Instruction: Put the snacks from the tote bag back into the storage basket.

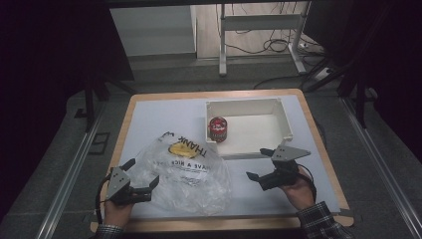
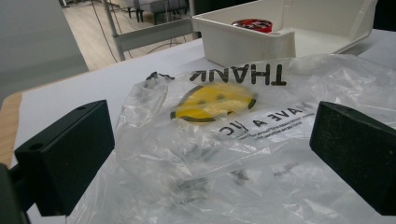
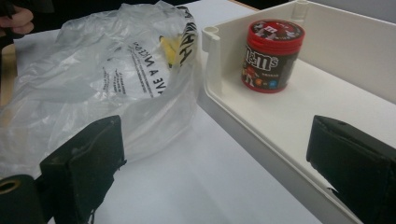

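A crumpled clear plastic bag [image 1: 186, 172], printed in black with "THANK" and "HAVE A NICE" around a yellow smiley face, lay slack on the white tabletop [image 1: 164, 114] just left of the white bin [image 1: 286, 122] holding a red-lidded M&M's canister [image 1: 217, 129]. The left gripper [image 1: 144, 175] stood at the bag's near left edge, jaws spread with plastic between them but unpinched. The right gripper [image 1: 259, 163] hung near the bin's front wall, jaws wide apart and holding nothing.

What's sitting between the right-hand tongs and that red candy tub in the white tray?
Only bare white table and the white tray's low near wall. The right gripper view shows it: the right tongs stand open, the candy tub upright inside the tray beyond.
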Demonstrator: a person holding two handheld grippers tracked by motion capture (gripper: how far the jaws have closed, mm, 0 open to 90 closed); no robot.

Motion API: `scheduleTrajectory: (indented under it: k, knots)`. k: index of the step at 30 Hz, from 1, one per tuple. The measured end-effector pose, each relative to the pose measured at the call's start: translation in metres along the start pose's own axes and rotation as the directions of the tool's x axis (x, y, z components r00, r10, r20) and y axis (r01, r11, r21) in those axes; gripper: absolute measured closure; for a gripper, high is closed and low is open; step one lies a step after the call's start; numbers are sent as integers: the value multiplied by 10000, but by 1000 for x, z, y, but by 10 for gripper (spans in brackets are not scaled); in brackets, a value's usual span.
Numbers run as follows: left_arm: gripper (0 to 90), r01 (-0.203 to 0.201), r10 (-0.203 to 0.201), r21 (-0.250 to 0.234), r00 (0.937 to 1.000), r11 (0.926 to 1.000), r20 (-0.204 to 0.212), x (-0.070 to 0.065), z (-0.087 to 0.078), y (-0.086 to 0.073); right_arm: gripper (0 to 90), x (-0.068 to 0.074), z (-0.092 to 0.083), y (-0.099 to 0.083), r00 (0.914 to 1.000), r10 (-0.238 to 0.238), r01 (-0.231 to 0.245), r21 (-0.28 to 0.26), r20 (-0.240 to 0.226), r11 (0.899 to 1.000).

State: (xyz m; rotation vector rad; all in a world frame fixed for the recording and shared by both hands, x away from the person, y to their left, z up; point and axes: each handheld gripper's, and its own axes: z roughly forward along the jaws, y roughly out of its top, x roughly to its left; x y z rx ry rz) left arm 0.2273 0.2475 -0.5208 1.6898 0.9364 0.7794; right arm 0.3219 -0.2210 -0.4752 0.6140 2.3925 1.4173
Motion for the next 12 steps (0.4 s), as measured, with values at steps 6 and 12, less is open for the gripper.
scheduleTrajectory:
  k: [6,12]
  knots:
    - [0,-42,42,21,10000,10000,39,0,1,0,45,-3,-9,-12,9994,106,-110,123,330,9999]
    - [0,-156,155,58,9998,9999,91,-1,3,1,45,-7,-17,-19,9982,264,-273,166,538,9995]
